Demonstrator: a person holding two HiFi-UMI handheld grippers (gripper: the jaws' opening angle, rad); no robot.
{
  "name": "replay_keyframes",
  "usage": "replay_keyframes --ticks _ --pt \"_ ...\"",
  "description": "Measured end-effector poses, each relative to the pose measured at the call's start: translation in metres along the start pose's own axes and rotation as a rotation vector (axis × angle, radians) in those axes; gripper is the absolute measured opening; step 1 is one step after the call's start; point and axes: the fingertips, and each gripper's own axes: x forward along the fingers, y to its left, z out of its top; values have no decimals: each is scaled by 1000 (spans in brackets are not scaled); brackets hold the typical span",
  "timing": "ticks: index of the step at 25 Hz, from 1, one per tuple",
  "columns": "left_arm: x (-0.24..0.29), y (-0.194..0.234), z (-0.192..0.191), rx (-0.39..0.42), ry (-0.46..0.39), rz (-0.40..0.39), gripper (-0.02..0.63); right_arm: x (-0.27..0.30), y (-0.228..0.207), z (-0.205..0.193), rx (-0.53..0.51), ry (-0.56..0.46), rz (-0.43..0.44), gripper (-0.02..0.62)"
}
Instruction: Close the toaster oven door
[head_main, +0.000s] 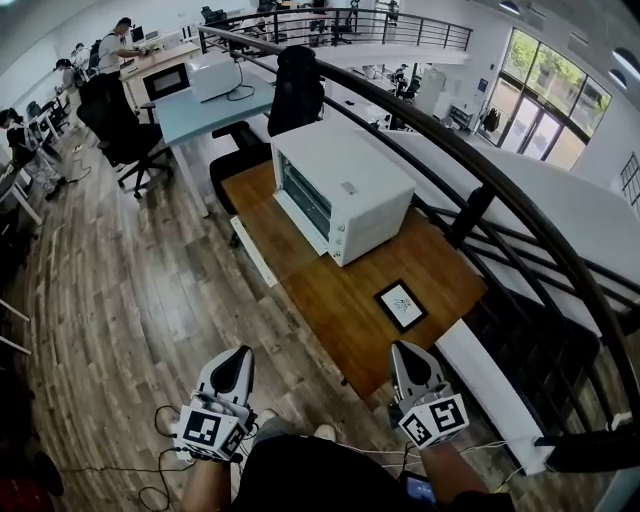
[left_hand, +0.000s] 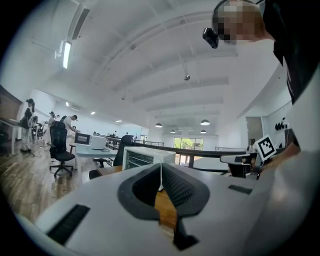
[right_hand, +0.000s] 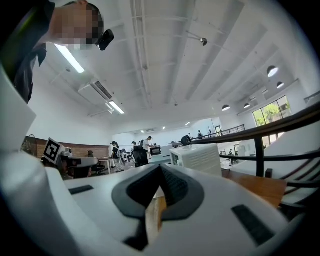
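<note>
A white toaster oven (head_main: 342, 190) stands on the far half of a wooden table (head_main: 335, 320), its glass door (head_main: 304, 196) facing left and standing upright, flush with the body. My left gripper (head_main: 237, 357) hovers off the table's near left corner, jaws shut and empty. My right gripper (head_main: 403, 350) hangs over the near edge, also shut with nothing in it. Both are well short of the oven. In the left gripper view the oven (left_hand: 145, 156) lies beyond the closed gripper (left_hand: 161, 169). In the right gripper view the oven (right_hand: 199, 159) shows behind the closed gripper (right_hand: 160, 170).
A black-framed marker card (head_main: 401, 305) lies on the table between the oven and my right gripper. A dark railing (head_main: 490, 185) runs along the table's right side. Black office chairs (head_main: 295, 90) and a blue desk (head_main: 205, 105) stand behind the oven. Wooden floor (head_main: 120, 300) stretches to the left.
</note>
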Motion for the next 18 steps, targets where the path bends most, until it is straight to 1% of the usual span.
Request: replay_keyframes --ticks 4,7,12,18 --pt "12 -9 2 38 21 2 14 5 -2 -11 12 19 28 -2" --pt "21 -6 -2 35 36 -7 14 14 -3 -13 16 28 32 -2" --pt "41 22 -7 32 52 -19 14 41 -1 -15 5 31 20 -2" --pt "74 70 -5 11 56 -58 14 87 -4 -11 7 30 -36 -2"
